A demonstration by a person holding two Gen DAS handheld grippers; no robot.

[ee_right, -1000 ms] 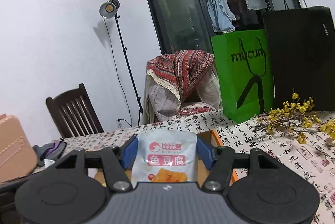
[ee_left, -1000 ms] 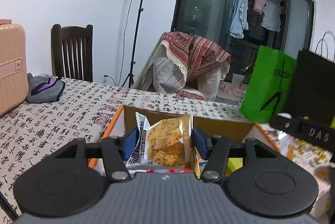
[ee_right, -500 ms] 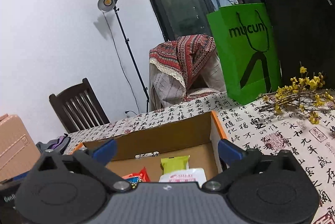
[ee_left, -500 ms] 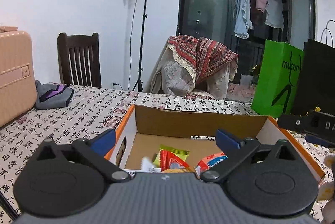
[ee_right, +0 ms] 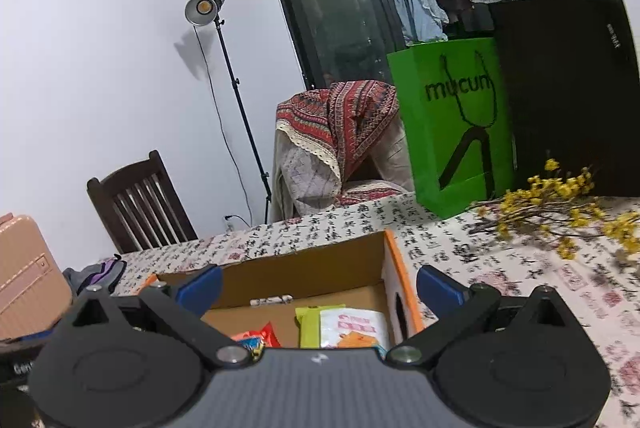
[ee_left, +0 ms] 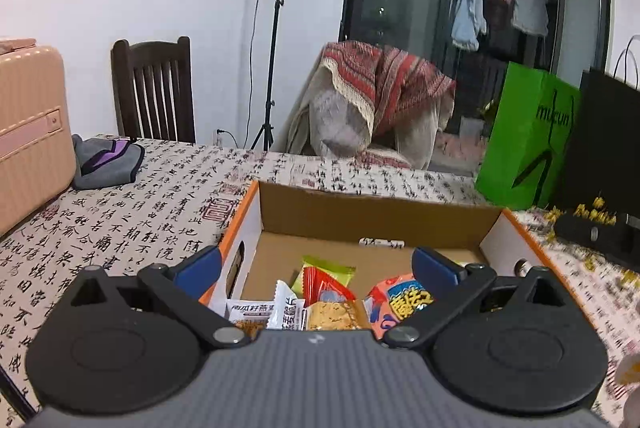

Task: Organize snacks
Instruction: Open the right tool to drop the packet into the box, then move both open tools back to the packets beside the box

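An open cardboard box [ee_left: 372,214] with orange edges sits on the table and holds several snack packets. In the left wrist view a biscuit packet [ee_left: 330,316], a red packet [ee_left: 326,288], a green packet [ee_left: 328,266] and a pink packet [ee_left: 404,298] lie inside. My left gripper [ee_left: 318,266] is open and empty above the box. In the right wrist view the box [ee_right: 320,264] holds a white tofu packet [ee_right: 356,326] beside a green packet [ee_right: 310,324]. My right gripper [ee_right: 318,284] is open and empty above the box.
A green paper bag [ee_right: 456,124] and a black bag [ee_right: 568,88] stand at the table's back right, with yellow flower twigs [ee_right: 560,208] in front. A pink suitcase [ee_left: 28,132] and grey pouch [ee_left: 106,160] sit at the left. A chair [ee_left: 154,88] stands behind.
Both grippers opened and dropped their packets into the box: the left let go of the biscuit packet, the right the white tofu packet. Both have since pulled back slightly.
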